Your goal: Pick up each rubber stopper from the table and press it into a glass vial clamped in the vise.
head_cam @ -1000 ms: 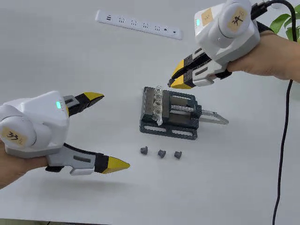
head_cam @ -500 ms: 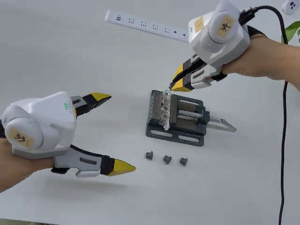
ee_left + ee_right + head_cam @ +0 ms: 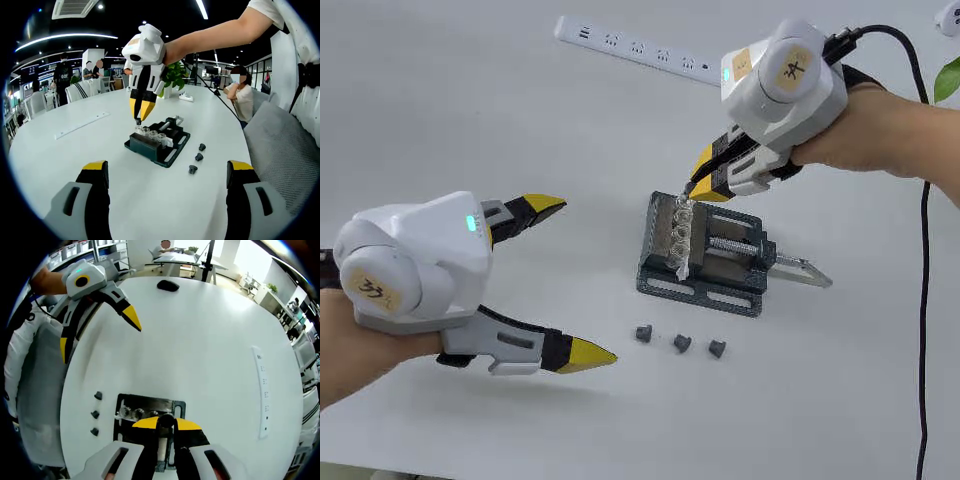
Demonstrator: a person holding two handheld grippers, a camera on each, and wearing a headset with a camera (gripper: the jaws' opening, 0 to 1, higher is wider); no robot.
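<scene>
A dark vise (image 3: 720,268) in the middle of the white table clamps a row of glass vials (image 3: 680,232). My right gripper (image 3: 692,190) hangs just above the far end of that row, shut on a small dark rubber stopper (image 3: 166,420) that shows between its yellow tips over the vials (image 3: 130,413). In the left gripper view its tips (image 3: 141,109) point down at the vise (image 3: 165,149). Three grey stoppers (image 3: 682,343) lie in a line in front of the vise. My left gripper (image 3: 570,278) is open and holds nothing, well to the left of the vise.
A white power strip (image 3: 635,48) lies at the back of the table. A black cable (image 3: 923,260) trails down the right side. Bare table lies in front of and left of the vise. People and chairs stand beyond the table (image 3: 75,150).
The right gripper has come in a little closer over the far end of the vial row. The left gripper stays open in the same place. The head camera has shifted.
</scene>
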